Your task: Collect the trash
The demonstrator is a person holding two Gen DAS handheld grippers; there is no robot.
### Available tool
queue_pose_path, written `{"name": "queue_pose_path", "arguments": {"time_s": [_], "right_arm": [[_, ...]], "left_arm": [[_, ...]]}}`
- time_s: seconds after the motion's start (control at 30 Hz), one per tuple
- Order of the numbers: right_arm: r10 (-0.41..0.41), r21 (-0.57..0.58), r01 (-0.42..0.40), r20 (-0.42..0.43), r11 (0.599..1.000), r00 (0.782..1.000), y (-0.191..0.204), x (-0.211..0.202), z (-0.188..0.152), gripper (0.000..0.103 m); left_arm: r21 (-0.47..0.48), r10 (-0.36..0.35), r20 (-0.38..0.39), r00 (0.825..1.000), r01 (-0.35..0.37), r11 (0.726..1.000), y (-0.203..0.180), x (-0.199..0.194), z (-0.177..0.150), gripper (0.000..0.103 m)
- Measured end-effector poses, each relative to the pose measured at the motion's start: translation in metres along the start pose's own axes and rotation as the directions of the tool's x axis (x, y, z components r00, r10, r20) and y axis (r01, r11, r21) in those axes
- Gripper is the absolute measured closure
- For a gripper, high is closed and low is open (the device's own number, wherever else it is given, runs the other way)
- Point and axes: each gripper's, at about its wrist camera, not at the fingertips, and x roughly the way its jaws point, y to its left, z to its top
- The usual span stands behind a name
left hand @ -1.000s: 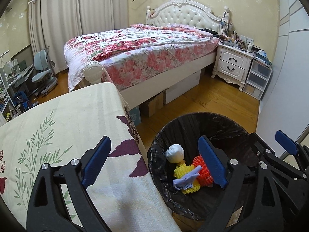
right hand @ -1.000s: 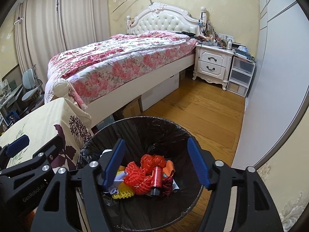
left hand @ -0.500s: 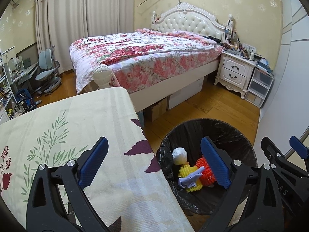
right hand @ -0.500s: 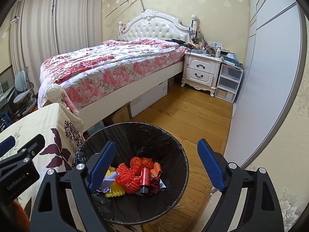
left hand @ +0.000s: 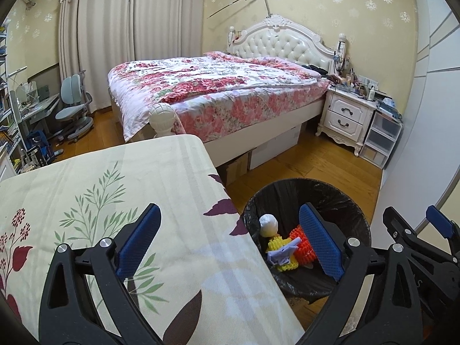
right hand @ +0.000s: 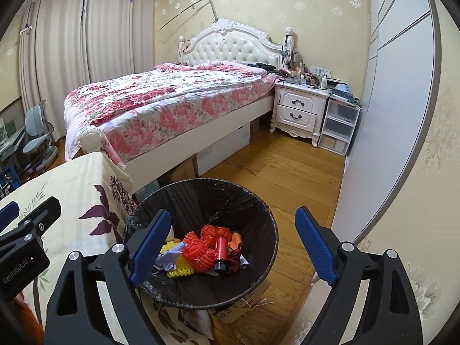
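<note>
I'm viewing a bedroom thru two wrist cams. My left gripper (left hand: 230, 244) hangs w/ jaws wide apart, nothing between them, over the edge of a table covered in a cream floral cloth (left hand: 120, 201). My right gripper (right hand: 238, 247) has jaws spread wide too, just been opening, empty, above the trash bin (right hand: 258, 207). The bin is round w/ a black liner, standing on the wood floor (right hand: 273, 166) just beside the table's corner. Inside the bin lies the trash: an orange foam net (right hand: 198, 251), a yellow foam net (right hand: 178, 270), a red spool (right hand: 220, 250), a crumpled pale purple paper (right hand: 166, 260), and in the left cam a white ball (left hand: 268, 224). Behind: a bed w/ a pink floral quilt (left hand: 218, 92), a white nightstand (right hand: 299, 109), and clear plastic drawers (right hand: 339, 126) next to it.
</note>
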Motion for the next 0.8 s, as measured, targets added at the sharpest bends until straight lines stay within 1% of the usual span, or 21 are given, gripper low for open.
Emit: {"name": "queue_pose_path", "arguments": {"time_s": [0.13,0.4,0.8], "right_arm": [[0.012,0.003,-0.012,0.006,1.0,1.0,0.0,-0.012,-0.003,0.017],[0.034,-0.014,-0.033,0.026,0.999,0.999,0.007,-0.039,-0.013,0.017],[0.068,-0.043,-0.066,0.046,0.997,0.997,0.018,-0.068,-0.027,0.017]], "left_arm": [[0.014,0.007,0.012,1.0,-0.007,1.0,0.003,-0.014,-0.007,0.008],[0.005,0.013,0.021,1.0,-0.014,1.0,0.015,-0.042,-0.018,0.008],[-0.018,0.026,0.022,0.999,-0.026,1.0,0.03,-0.069,-0.034,0.008]]}}
